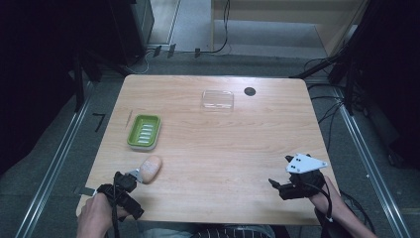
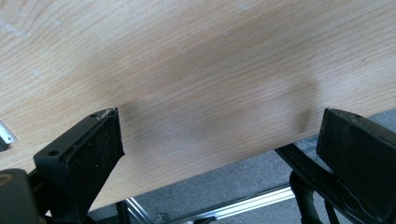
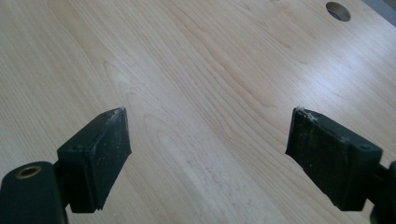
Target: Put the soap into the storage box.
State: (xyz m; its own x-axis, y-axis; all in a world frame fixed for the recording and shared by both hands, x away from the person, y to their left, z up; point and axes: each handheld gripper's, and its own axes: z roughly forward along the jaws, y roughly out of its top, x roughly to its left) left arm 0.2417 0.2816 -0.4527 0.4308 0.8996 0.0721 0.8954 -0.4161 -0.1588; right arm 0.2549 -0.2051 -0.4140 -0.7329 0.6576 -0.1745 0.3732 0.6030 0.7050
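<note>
My left gripper point(image 1: 131, 195) is at the table's near left corner, held by a hand, beside a peach soap bar point(image 1: 150, 168) that lies just beyond it. In the left gripper view its jaws point(image 2: 219, 119) stand wide apart over bare wood at the table's near edge, with nothing between them. Near the front right edge, my right gripper point(image 1: 280, 171) points left under its grey plate. It is open too, and the right gripper view point(image 3: 209, 114) has plain tabletop between the jaws. A green soap dish point(image 1: 144, 131) sits farther back on the left.
A clear plastic lid point(image 1: 217, 99) lies at the back centre, with a round cable hole point(image 1: 250, 91) point(image 3: 338, 10) to its right. A thin stick point(image 1: 129, 118) lies left of the dish. Floor and a metal rail point(image 2: 243, 207) run below the near edge.
</note>
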